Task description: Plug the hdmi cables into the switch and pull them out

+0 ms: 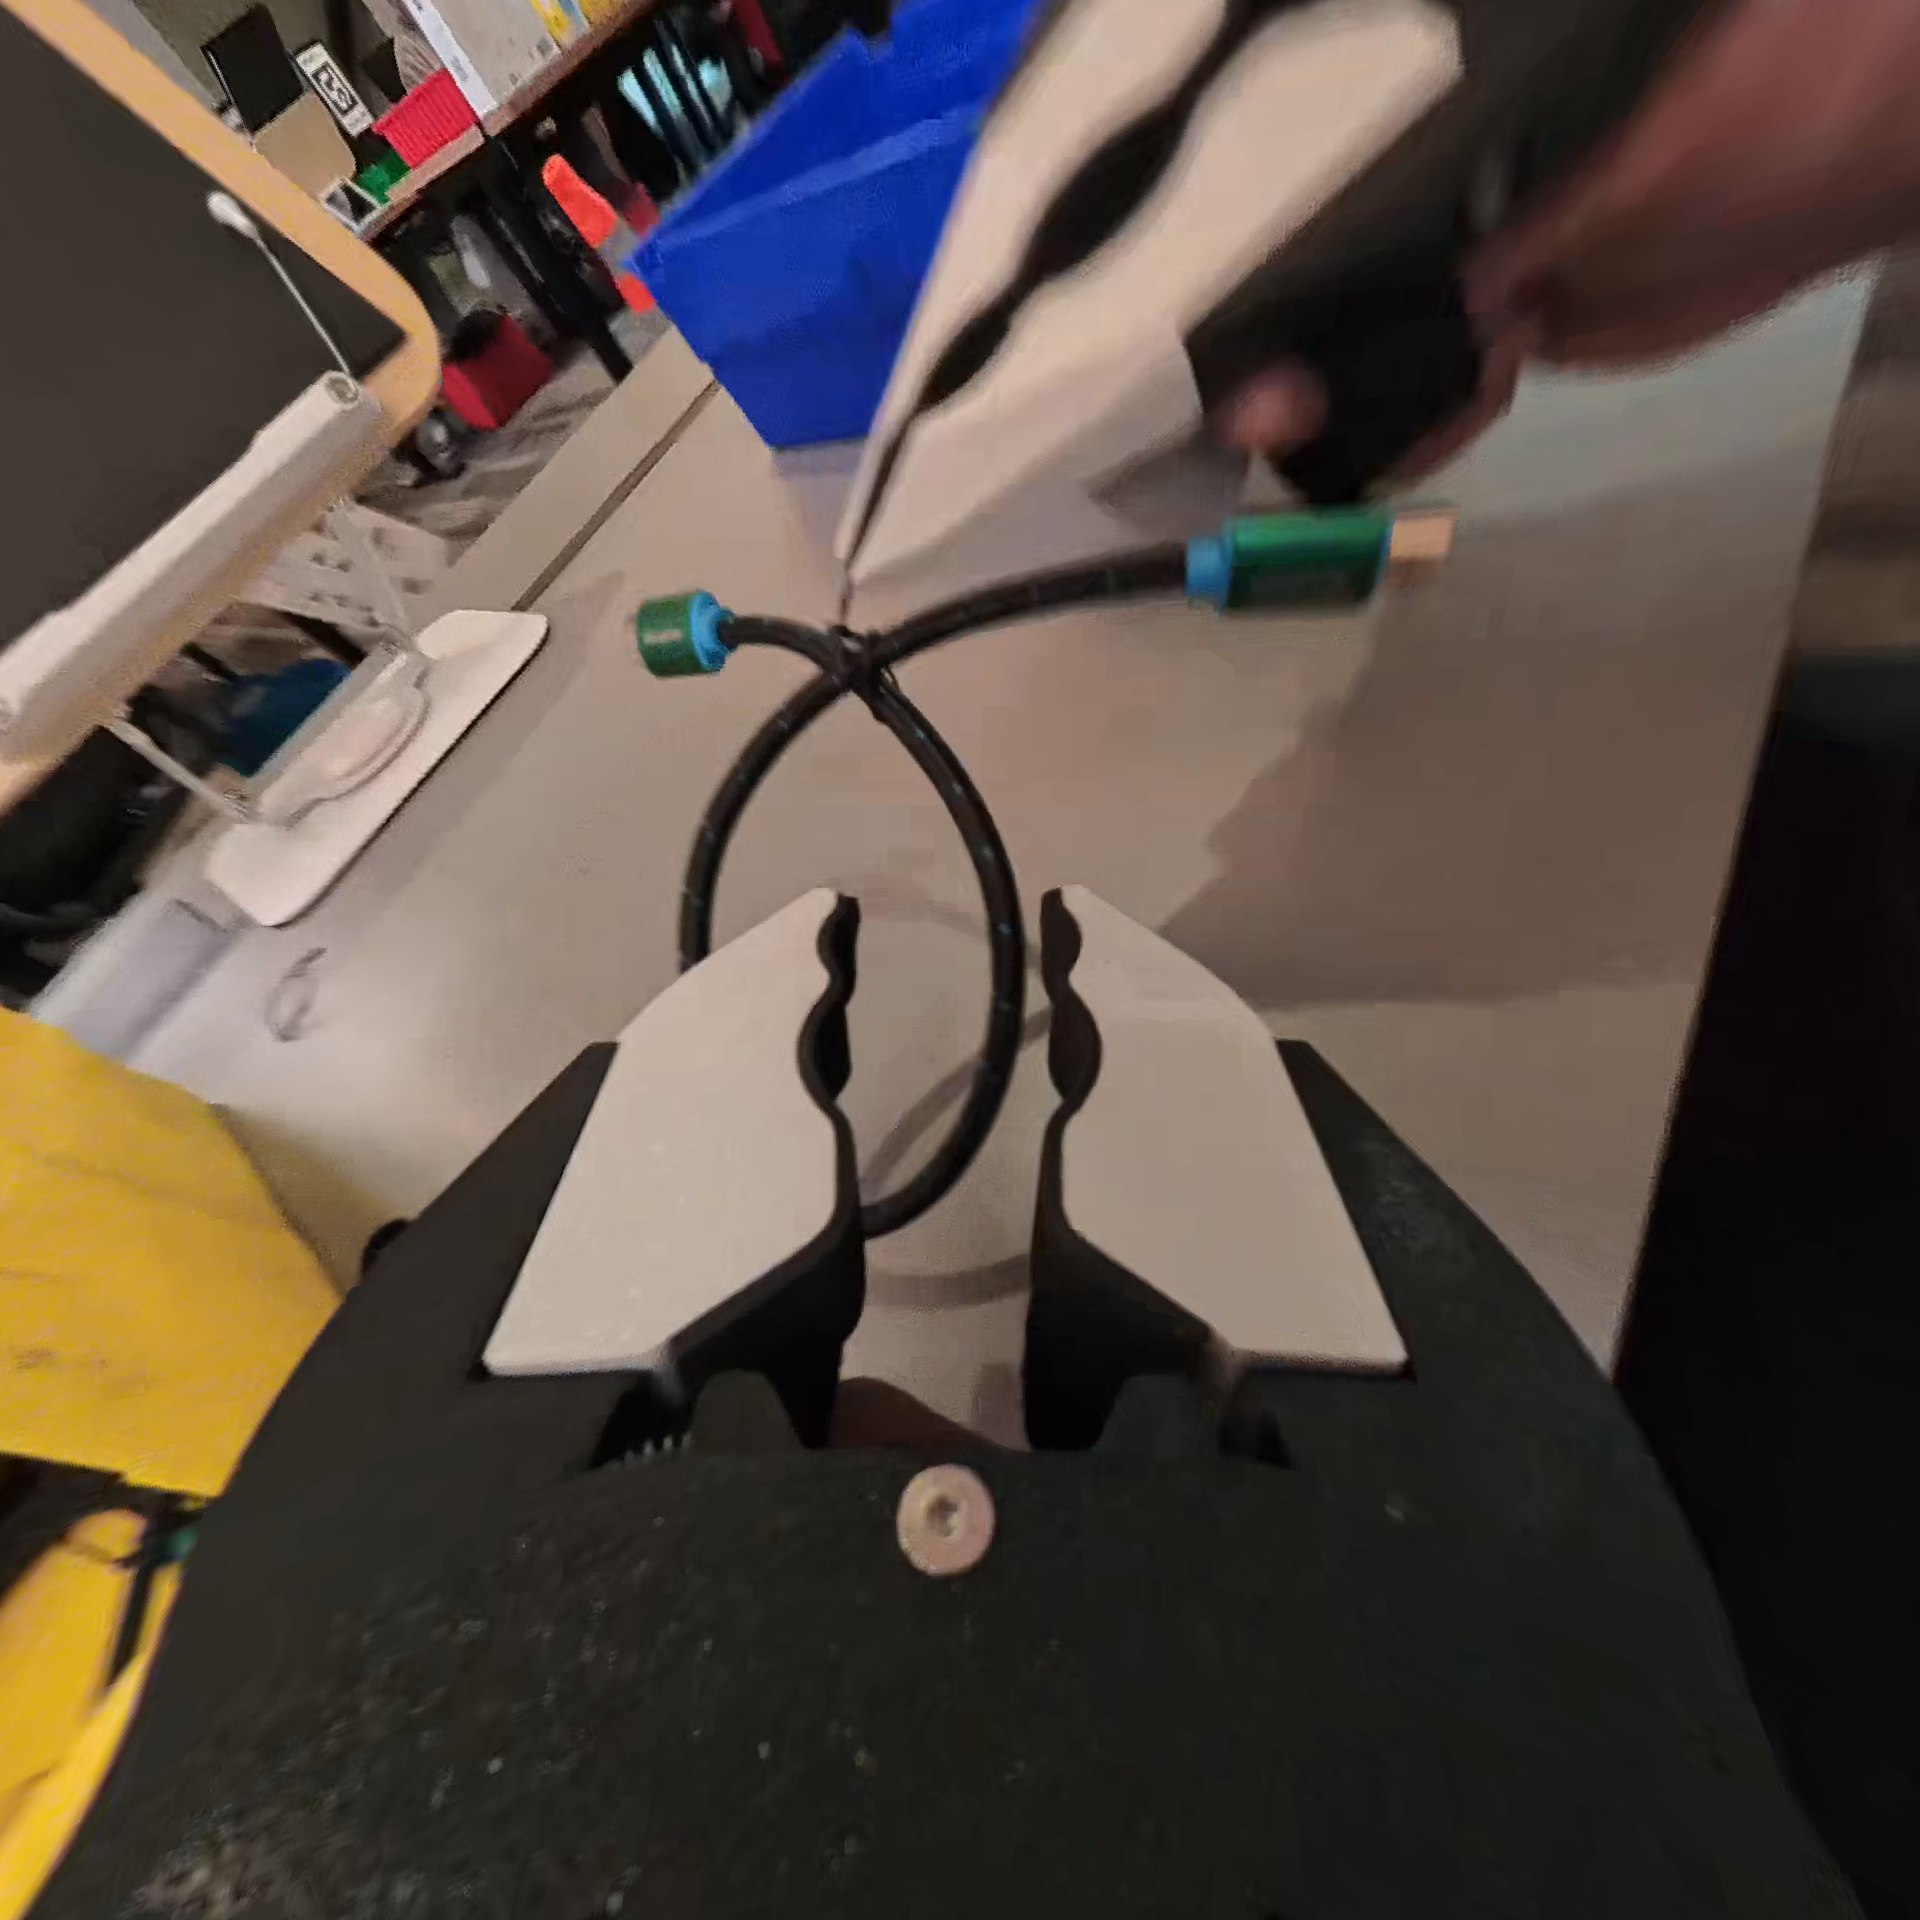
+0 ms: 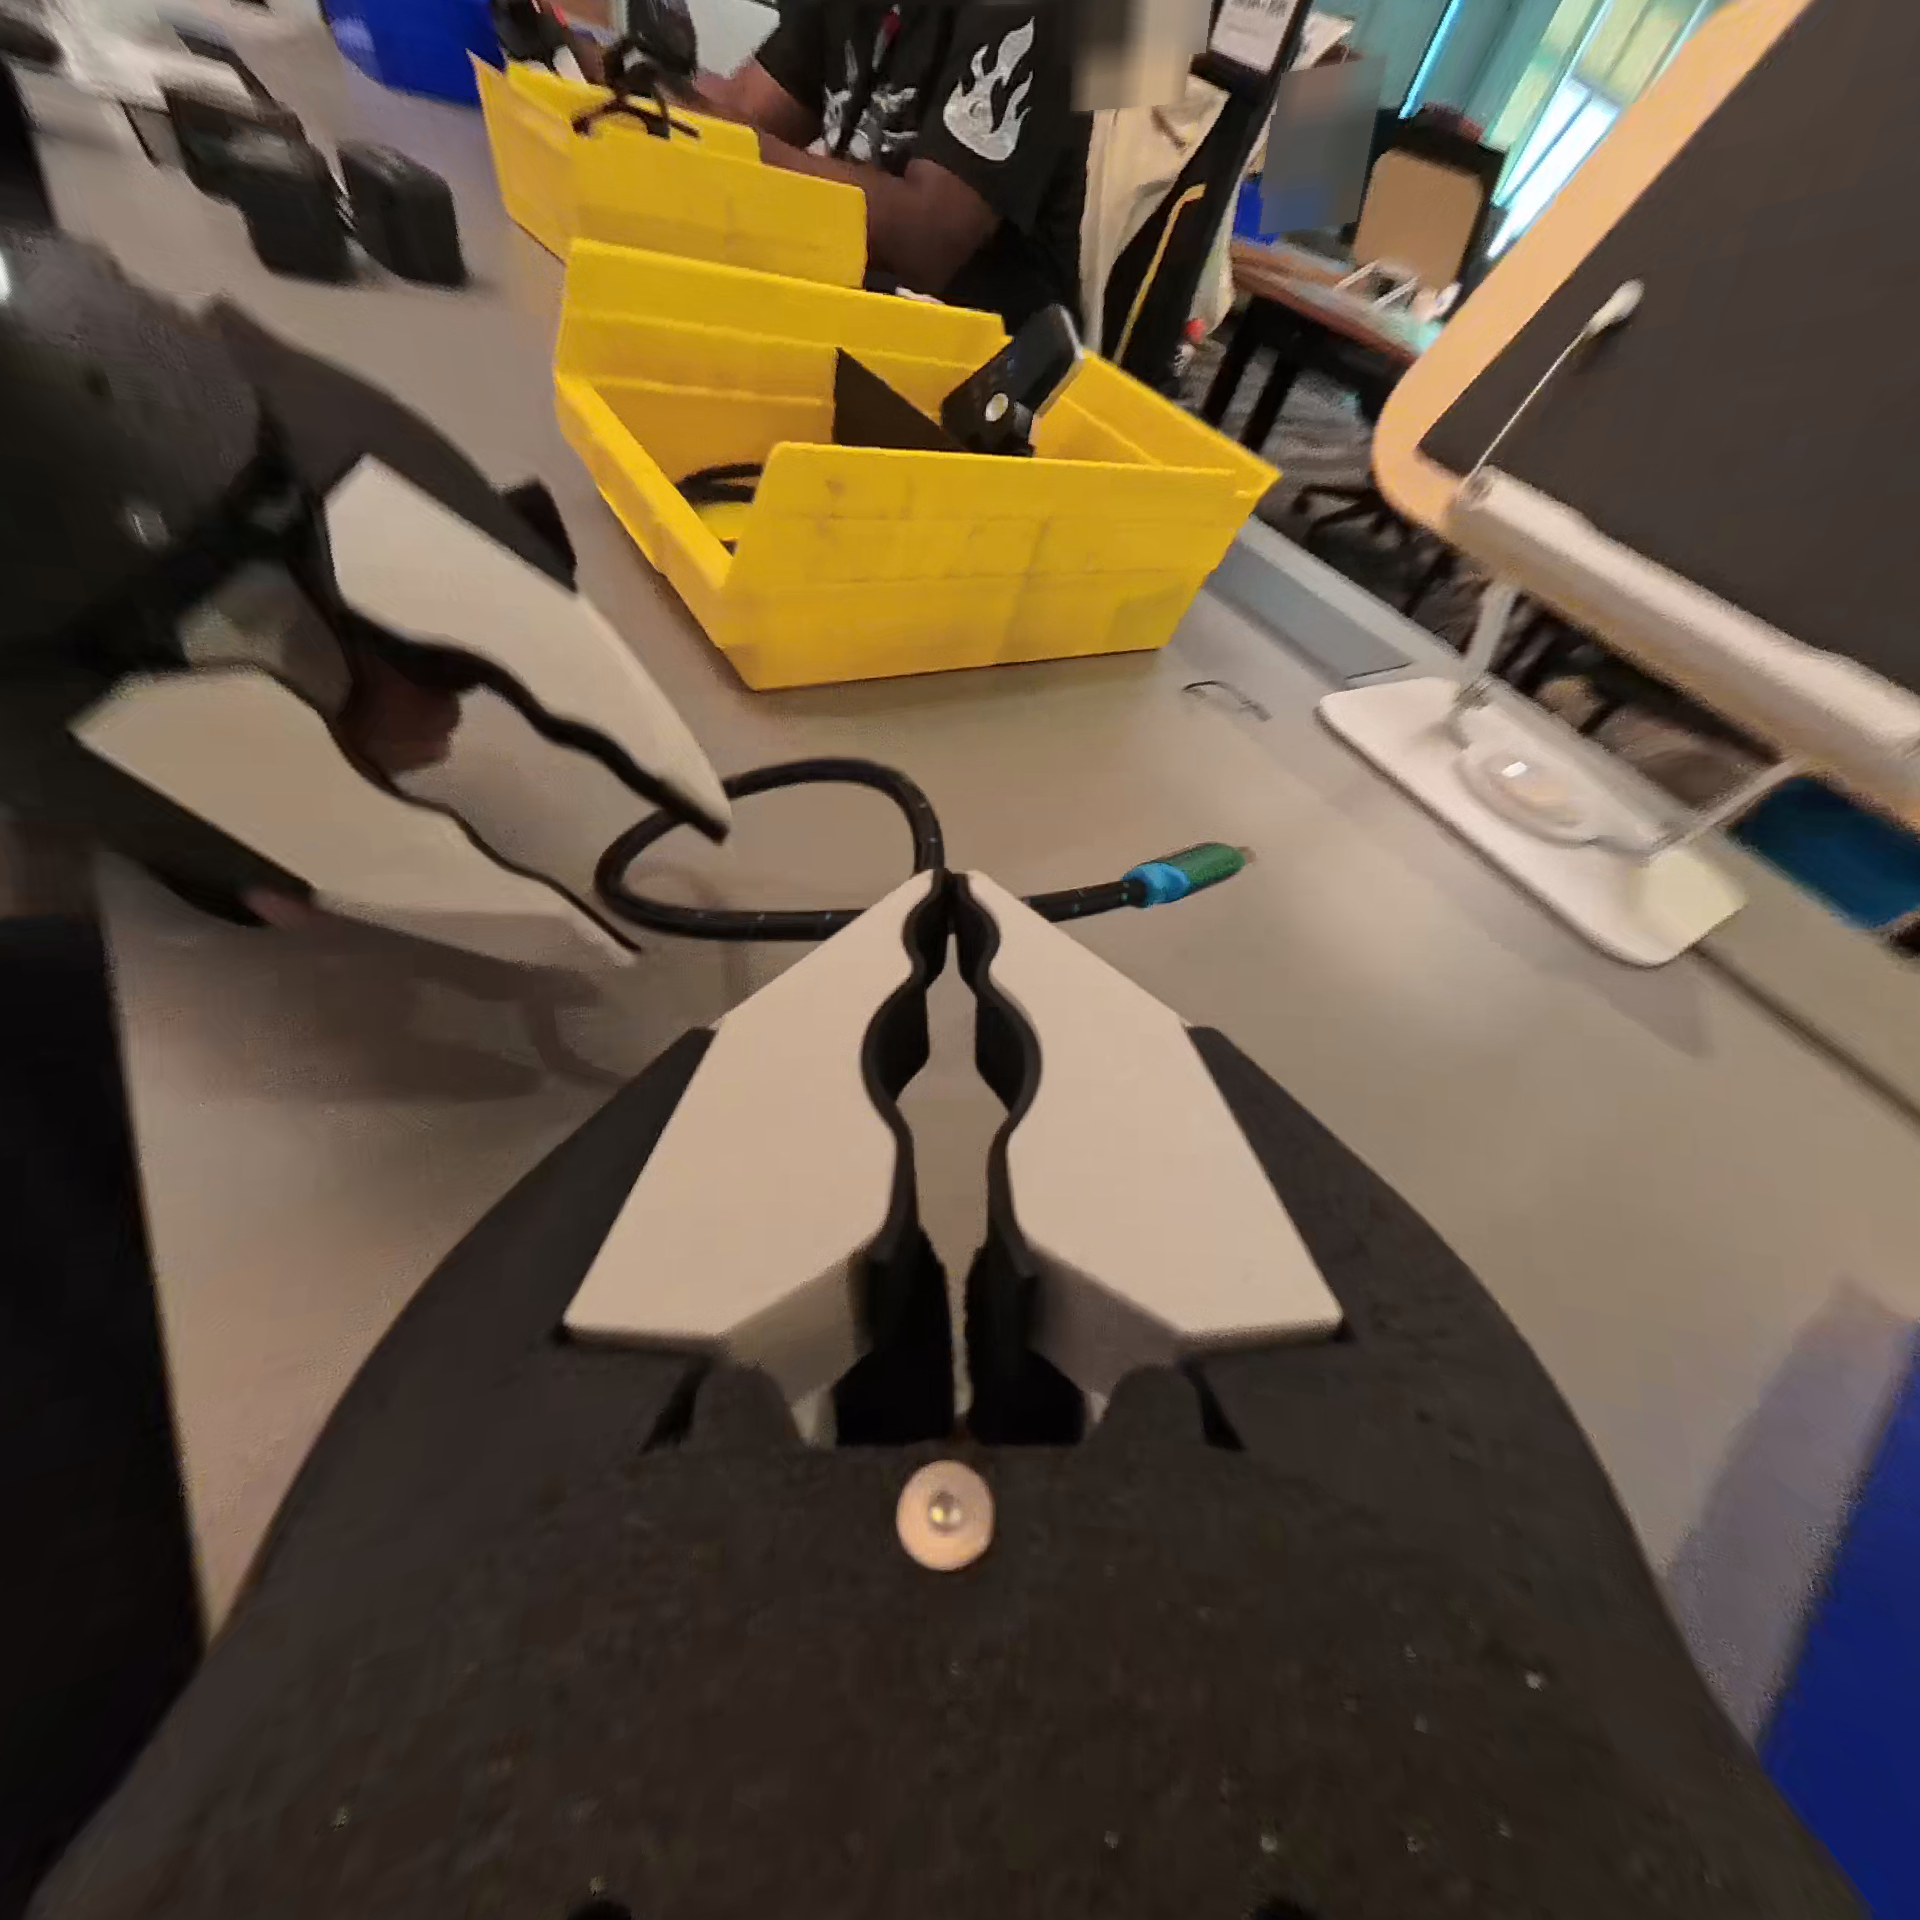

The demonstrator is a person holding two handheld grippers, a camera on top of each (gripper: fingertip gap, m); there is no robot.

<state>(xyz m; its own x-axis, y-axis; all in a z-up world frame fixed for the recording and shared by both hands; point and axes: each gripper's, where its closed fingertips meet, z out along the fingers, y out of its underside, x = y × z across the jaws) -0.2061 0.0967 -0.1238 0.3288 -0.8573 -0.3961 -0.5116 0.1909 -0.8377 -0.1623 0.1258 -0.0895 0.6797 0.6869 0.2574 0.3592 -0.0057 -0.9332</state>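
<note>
Grey tabletop (image 2: 1299, 1091) stretches across a busy workshop, with yellow bins (image 2: 935, 561) at its far side and a white lamp base (image 2: 1538, 821) near one edge. On it lies a short black HDMI cable (image 1: 997, 935), curled into a single loop that crosses over itself, with a green-and-blue plug at each end.

Seen from the left wrist view, the right gripper (image 1: 847, 613) comes down from above and its tips are pinched together on the cable exactly at the crossing point. One plug (image 1: 1299, 561) sticks out to the right of that pinch, its metal tip pointing away to the right; the other plug (image 1: 675, 634) points left. The cable's ends therefore lie roughly crosswise to the left gripper's reach.

The left gripper (image 1: 948, 914) hangs just short of the loop with its jaws moderately spread and nothing between them; the loop's near curve shows in the gap, but lies on the table below. In the right wrist view, the right gripper's (image 2: 948, 883) tips meet on the cable, and the left gripper (image 2: 675, 883) sits to the left, open over the loop.

No switch is clearly visible; a small dark device (image 2: 1013, 384) stands in the nearest bin, but what it is cannot be told. Plugging appears not yet begun. The left gripper is the free one, and each plug lies ahead of it and off to one side.
</note>
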